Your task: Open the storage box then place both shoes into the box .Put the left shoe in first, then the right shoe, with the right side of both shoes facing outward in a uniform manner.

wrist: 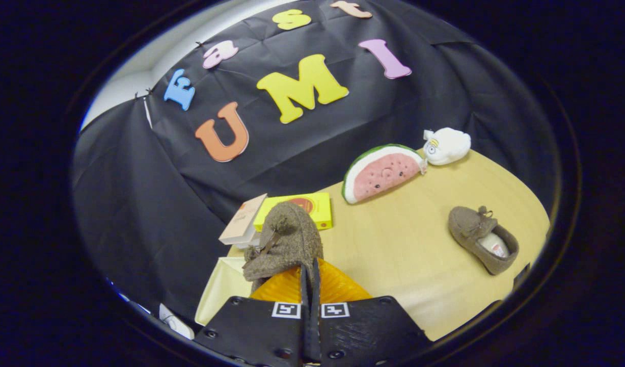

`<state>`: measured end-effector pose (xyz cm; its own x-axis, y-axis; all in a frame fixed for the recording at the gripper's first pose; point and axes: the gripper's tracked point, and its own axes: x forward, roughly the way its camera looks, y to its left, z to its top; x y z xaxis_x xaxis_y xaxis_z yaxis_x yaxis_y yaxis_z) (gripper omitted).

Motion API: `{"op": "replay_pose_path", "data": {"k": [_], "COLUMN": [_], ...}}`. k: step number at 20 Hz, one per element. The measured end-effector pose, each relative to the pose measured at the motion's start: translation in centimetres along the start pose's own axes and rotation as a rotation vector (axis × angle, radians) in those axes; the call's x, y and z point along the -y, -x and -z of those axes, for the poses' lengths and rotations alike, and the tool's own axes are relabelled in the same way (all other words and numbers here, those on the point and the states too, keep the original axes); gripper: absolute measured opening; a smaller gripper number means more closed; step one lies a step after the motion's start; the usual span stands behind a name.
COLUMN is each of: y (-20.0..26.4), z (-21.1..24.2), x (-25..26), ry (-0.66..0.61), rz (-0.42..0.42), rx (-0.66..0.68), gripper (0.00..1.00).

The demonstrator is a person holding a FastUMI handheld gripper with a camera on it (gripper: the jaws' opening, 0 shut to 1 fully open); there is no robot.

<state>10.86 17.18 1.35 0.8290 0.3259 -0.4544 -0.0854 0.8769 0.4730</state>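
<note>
The gripper point(310, 270) has its two fingers pressed almost together, pinching the edge of a brown shoe point(284, 239) so that it hangs lifted above the table. This shoe is a soft moccasin with a rough, fuzzy, felt-like surface and a small lace bow on its upper. Just below and behind it lies a cream-coloured flat panel point(218, 290), possibly part of the storage box, though that cannot be told for certain. Beyond the held shoe, near the black cloth wall, a flat yellow box point(320, 206) lies beside a pale brown booklet point(243, 221). The table point(409, 250) is smooth light wood. Well apart from the fingers, on the far side of the tabletop, the second shoe point(483, 238) rests on its sole, the same fuzzy brown with a pale lining visible inside. Further back sit a plush watermelon slice point(381, 173), half-round with a green rind, and touching its end a rounded white plush toy point(447, 146).
</note>
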Motion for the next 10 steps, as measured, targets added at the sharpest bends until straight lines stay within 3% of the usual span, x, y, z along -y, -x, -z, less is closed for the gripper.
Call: {"op": "replay_pose_path", "data": {"k": [5,10], "y": [-1.7,-4.3], "z": [1.9,5.4], "x": [-8.7,-13.2], "ry": [0.027,-0.050], "rz": [-0.060,-0.062], "rx": [-0.009,-0.006], "gripper": [0.00,0.00]}}
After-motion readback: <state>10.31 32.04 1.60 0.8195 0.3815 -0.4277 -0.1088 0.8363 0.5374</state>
